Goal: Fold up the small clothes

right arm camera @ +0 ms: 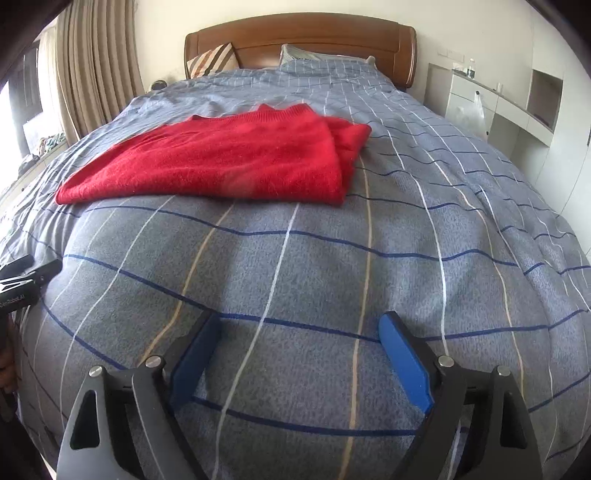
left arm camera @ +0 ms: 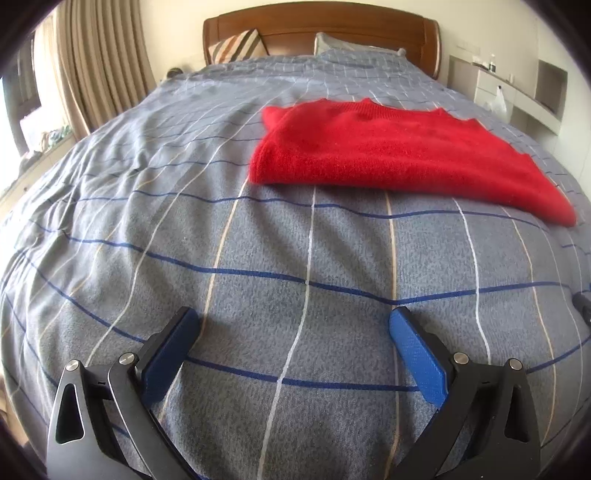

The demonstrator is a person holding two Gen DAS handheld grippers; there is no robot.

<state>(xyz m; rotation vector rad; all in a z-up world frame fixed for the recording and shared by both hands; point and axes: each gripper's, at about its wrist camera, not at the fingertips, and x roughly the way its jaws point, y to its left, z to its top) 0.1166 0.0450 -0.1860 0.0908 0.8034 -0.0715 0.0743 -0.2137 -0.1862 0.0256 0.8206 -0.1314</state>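
Garment: a red knit sweater (left arm camera: 399,147) lies on the grey checked duvet (left arm camera: 258,258) of a bed with a wooden headboard (left arm camera: 321,33). It sits towards the middle of the bed, well apart from both grippers.

Fold state: the sweater reads as a compact, roughly rectangular stack. In the right wrist view a doubled edge with at least two layers shows at its right side (right arm camera: 347,155), and the ribbed collar lies at the far edge. No sleeve hangs loose that I can see.

Left gripper (left arm camera: 295,325): jaws spread wide, nothing between the blue pads (left arm camera: 417,358), only bare duvet beneath them. It hovers over the near part of the bed, short of the sweater.

Right gripper (right arm camera: 299,332): jaws also wide apart and empty, over bare duvet, the sweater lying ahead and to its left.

Progress: judging by the tidy stack and both grippers being empty and clear of it, the folding of this garment looks done or nearly done.

Left to do: possibly one more fold or a smoothing of the near edge; whether that is wanted I cannot tell. No other clothes show on the bed.

Surroundings: striped pillow (right arm camera: 210,59) at the headboard, curtains (left arm camera: 99,59) on the left, white shelving (right arm camera: 517,103) on the right.
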